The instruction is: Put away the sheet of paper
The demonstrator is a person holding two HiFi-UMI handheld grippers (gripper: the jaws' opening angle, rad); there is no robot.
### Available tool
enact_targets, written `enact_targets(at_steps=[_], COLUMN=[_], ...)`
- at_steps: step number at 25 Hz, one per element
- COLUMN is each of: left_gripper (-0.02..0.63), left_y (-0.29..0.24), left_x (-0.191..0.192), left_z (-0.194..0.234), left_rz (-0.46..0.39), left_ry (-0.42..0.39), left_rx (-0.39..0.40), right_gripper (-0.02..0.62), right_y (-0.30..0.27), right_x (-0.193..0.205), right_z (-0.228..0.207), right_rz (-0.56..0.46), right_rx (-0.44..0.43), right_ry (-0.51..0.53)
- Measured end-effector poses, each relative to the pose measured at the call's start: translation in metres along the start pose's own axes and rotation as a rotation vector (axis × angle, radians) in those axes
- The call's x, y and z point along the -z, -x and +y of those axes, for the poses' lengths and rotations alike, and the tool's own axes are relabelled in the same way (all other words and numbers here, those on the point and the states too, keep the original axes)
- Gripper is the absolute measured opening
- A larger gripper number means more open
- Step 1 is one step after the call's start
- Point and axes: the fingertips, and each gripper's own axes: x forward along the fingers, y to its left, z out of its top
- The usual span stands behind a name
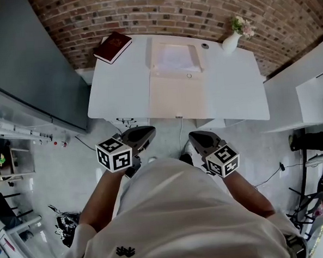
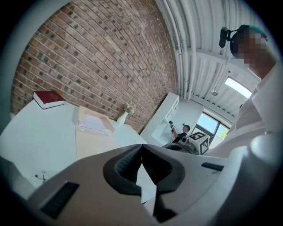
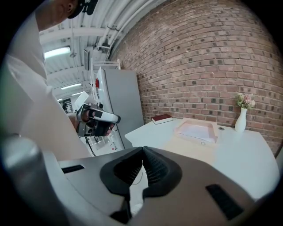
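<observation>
A shallow beige file box point(image 1: 174, 59) lies open at the back middle of the white table point(image 1: 121, 95), with a white sheet of paper point(image 1: 174, 58) inside it. Its beige lid point(image 1: 176, 95) lies flat toward the table's near edge. Both grippers hang close to my body, short of the table's near edge and well clear of the box. My left gripper point(image 1: 145, 133) is shut with nothing between its pads, and my right gripper point(image 1: 195, 137) is shut and empty too. The box point(image 2: 93, 122) shows far ahead in the left gripper view, and the box point(image 3: 197, 131) also in the right gripper view.
A dark red book point(image 1: 113, 47) lies at the table's back left corner. A white vase with flowers point(image 1: 233, 38) stands at the back right, with a small round object point(image 1: 204, 45) beside it. A grey cabinet point(image 1: 27, 68) stands to the left and white shelving point(image 1: 307, 95) to the right. Cables lie on the floor.
</observation>
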Motion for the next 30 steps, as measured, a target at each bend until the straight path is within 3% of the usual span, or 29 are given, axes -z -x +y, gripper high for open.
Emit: enact_targets(at_steps=[30], left_gripper=[0.023], left_y=[0.013], left_x=[0.024], left_z=[-0.003], left_rz=[0.019], left_ry=[-0.008], left_rx=[-0.036], right_gripper=[0.029], right_y=[0.004], right_x=[0.013], right_z=[0.019], right_rz=[0.016], right_rx=[-0.005], right_ry=[0.024])
